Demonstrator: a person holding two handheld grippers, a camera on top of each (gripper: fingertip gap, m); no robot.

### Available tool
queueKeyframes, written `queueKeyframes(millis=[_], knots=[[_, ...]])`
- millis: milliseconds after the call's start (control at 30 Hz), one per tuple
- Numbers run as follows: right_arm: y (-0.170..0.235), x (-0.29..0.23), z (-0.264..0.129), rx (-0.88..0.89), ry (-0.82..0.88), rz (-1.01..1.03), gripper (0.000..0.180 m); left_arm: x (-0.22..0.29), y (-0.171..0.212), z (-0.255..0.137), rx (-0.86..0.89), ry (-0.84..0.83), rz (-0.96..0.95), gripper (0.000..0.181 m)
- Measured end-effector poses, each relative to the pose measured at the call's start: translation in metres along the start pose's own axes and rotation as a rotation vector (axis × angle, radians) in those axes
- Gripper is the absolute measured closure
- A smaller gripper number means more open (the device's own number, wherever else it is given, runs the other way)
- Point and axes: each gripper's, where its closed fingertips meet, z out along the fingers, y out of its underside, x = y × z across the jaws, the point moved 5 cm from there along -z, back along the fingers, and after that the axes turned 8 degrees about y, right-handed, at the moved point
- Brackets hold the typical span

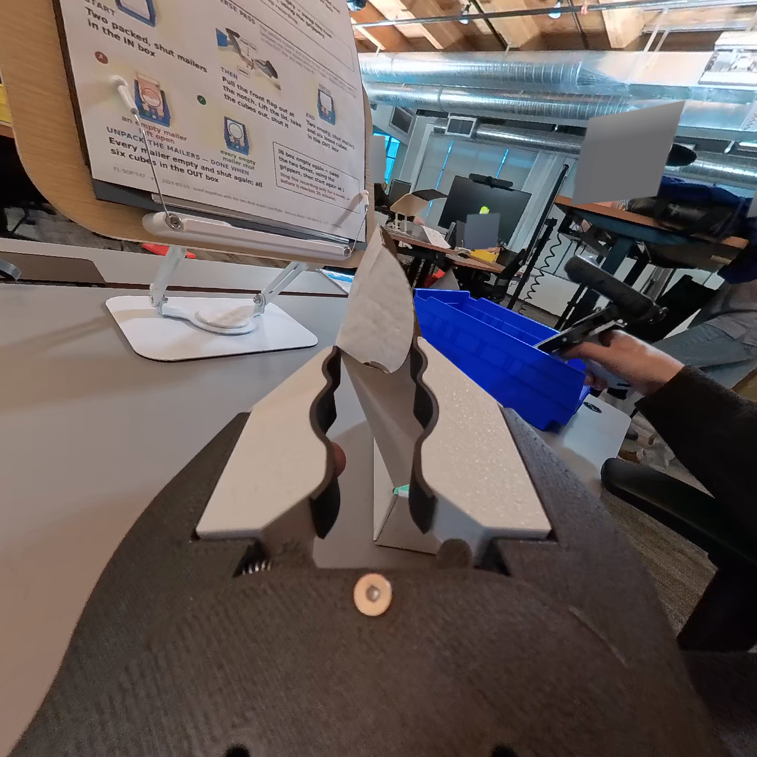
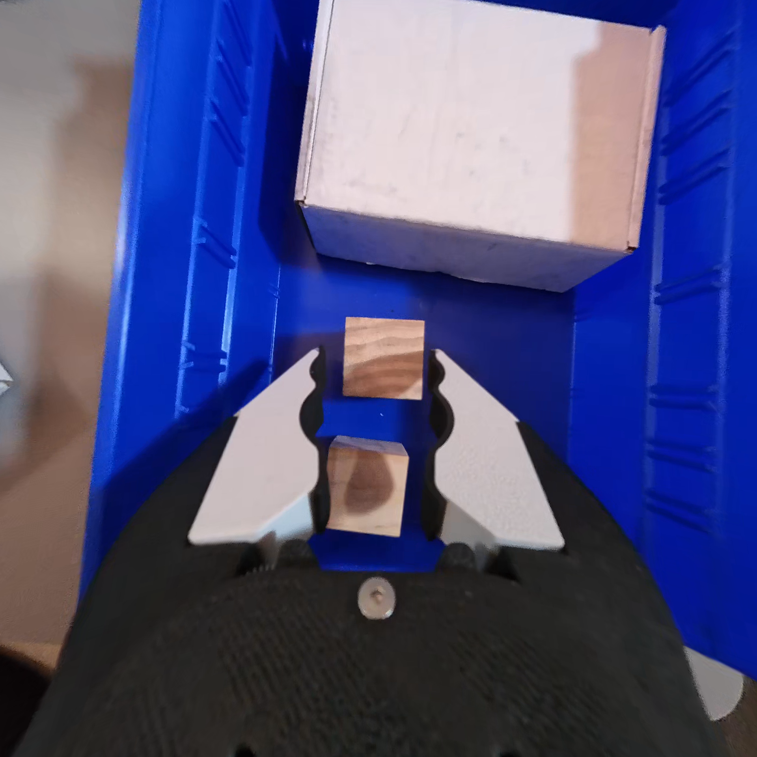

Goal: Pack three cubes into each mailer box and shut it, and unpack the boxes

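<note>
Left wrist view: left gripper (image 1: pixel 375 430) parted, mailer flap (image 1: pixel 377 323) standing upright between fingers against right pad, whether clamped unclear; document stand (image 1: pixel 213 319) behind on table (image 1: pixel 82 409); blue bin (image 1: pixel 491 348) right.
Right wrist view: right gripper (image 2: pixel 376 409) wide apart over bin floor, gripping nothing; near cube (image 2: pixel 364 487) between fingers, far cube (image 2: pixel 384 358) at tips; closed mailer box (image 2: pixel 471 135) beyond.

A grey table (image 1: pixel 82 409) carries the scene. On its far left part stands a white document stand (image 1: pixel 209 323) with a flat rounded base, holding a printed instruction sheet (image 1: pixel 221 102) tilted up. To the right, a blue plastic bin (image 1: pixel 491 348) sits on the table; in the right wrist view its floor (image 2: pixel 491 327) holds a shut white mailer box (image 2: pixel 471 135) at the far end and two wooden cubes (image 2: pixel 383 358) nearer
</note>
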Motion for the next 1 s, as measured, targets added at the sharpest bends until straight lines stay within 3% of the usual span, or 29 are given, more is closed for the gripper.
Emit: queueKeyframes(millis=[67, 200, 333, 400, 533, 633, 800, 1000], knots=[[-0.005, 0.004, -0.010, 0.033, -0.003, 0.023, 0.123, 0.000, 0.000, 0.000, 0.001, -0.001, 0.001, 0.148], [-0.033, -0.008, -0.060, 0.224, -0.048, 0.020, 0.126, 0.001, 0.000, 0.000, 0.005, 0.000, 0.010, 0.148], [-0.062, -0.087, -0.119, 0.474, -0.251, -0.110, 0.130, 0.003, 0.001, 0.001, 0.011, 0.009, 0.013, 0.147], [-0.061, -0.150, -0.129, 0.505, -0.379, -0.222, 0.133, 0.003, 0.001, 0.001, 0.009, 0.011, 0.018, 0.147], [-0.021, -0.265, -0.100, 0.368, -0.514, -0.509, 0.144, 0.003, 0.000, 0.000, 0.010, 0.017, 0.017, 0.148], [0.006, -0.309, -0.070, 0.259, -0.526, -0.657, 0.144, 0.003, 0.001, -0.002, 0.010, 0.022, 0.021, 0.148], [0.012, -0.336, -0.052, 0.172, -0.577, -0.692, 0.137, 0.003, 0.001, -0.001, 0.012, 0.030, 0.025, 0.148], [0.016, -0.346, -0.041, 0.096, -0.609, -0.734, 0.149, 0.005, 0.001, 0.000, 0.016, 0.042, 0.025, 0.147]])
